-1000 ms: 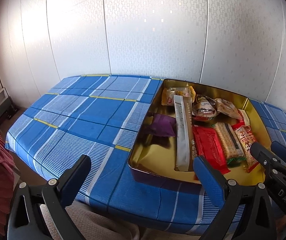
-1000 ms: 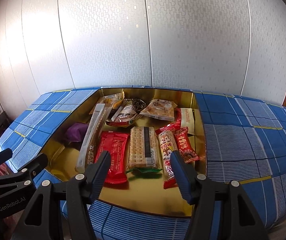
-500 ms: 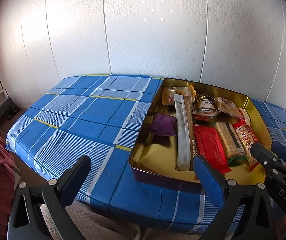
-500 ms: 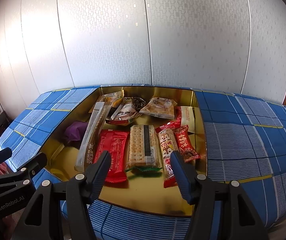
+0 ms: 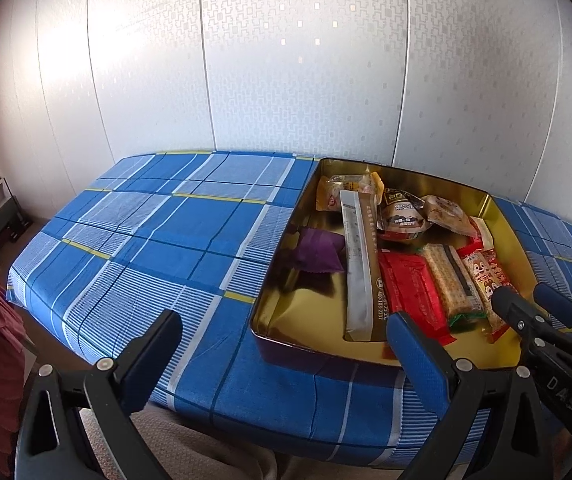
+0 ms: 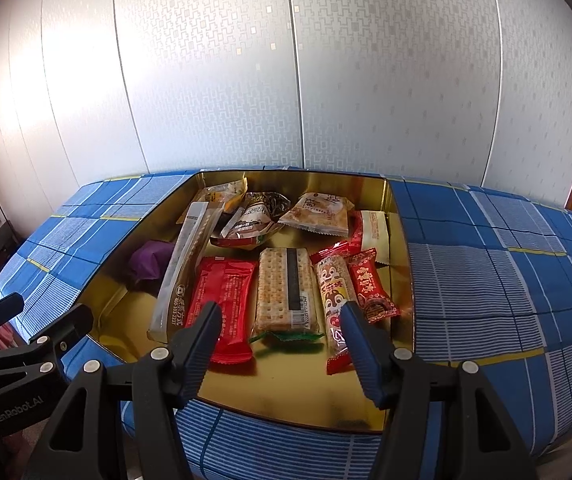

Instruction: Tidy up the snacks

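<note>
Your right gripper point(image 6: 282, 340) stands half open with nothing between its blue-padded fingers point(image 6: 359, 344); it hangs over the near rim of the gold tin point(image 6: 399, 216), pointing down at the snacks. Your left gripper point(image 5: 282, 356) gapes wide, also empty, with one finger over the blue plaid tablecloth point(image 5: 158, 248) and the other just at the tin's near left corner.

Nothing has changed across the last second: both claws sit where they were, neither has opened or closed, and no packet in the tin has shifted. So you are paused, and I read this either as the sorting finished or as a wait before the next pick.

Directly ahead of the right claw lies the clear cracker pack point(image 6: 286, 292), flanked by the red wafer packet point(image 6: 222, 300) on one side and the squirrel-print bar point(image 6: 331, 296) with the small red candy packet point(image 6: 371, 288) on the other. Further left the long grey-and-brown stick box point(image 6: 188, 268) runs front to back, and the purple pouch point(image 6: 148, 260) lies alone by the left wall. At the back the packets overlap loosely: a yellow one point(image 6: 222, 194), a dark one point(image 6: 258, 216) and a pale biscuit bag point(image 6: 319, 212).

If you go on, that back heap looks the least tidy part.
</note>
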Available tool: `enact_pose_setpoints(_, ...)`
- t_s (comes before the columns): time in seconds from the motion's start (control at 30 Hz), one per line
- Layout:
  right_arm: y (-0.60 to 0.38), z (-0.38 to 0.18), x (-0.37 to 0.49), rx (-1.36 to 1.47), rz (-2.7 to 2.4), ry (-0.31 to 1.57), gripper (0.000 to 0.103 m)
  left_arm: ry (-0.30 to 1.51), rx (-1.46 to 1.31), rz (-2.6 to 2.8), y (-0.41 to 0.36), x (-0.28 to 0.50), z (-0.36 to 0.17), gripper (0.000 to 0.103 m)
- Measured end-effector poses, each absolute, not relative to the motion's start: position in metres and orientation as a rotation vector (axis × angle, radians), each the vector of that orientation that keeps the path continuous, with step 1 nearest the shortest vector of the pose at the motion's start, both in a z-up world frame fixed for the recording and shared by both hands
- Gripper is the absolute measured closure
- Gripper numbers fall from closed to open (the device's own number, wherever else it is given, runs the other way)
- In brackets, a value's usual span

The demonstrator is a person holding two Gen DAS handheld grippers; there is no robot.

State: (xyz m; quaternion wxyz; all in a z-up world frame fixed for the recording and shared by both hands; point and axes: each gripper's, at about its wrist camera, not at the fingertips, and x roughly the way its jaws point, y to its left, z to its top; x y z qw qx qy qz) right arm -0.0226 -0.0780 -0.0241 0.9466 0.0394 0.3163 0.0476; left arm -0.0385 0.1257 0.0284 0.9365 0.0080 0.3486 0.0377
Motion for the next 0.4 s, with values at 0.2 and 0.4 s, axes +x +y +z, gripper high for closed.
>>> enact_pose_setpoints(0.2, -0.0776, -0.0248, -0.0221, 0.082, 0.097, 0.649, 0.040, 0.705, 0.013, 0.089, 0.1274, -0.0386, 0.0292, 0.000)
enact_pose_setpoints(0.4, -0.0792, -0.0236, -0.0218, 0.092, 0.096, 0.646, 0.040, 0.698, 0.022, 0.105, 0.1265, -0.0390, 0.0289, 0.000)
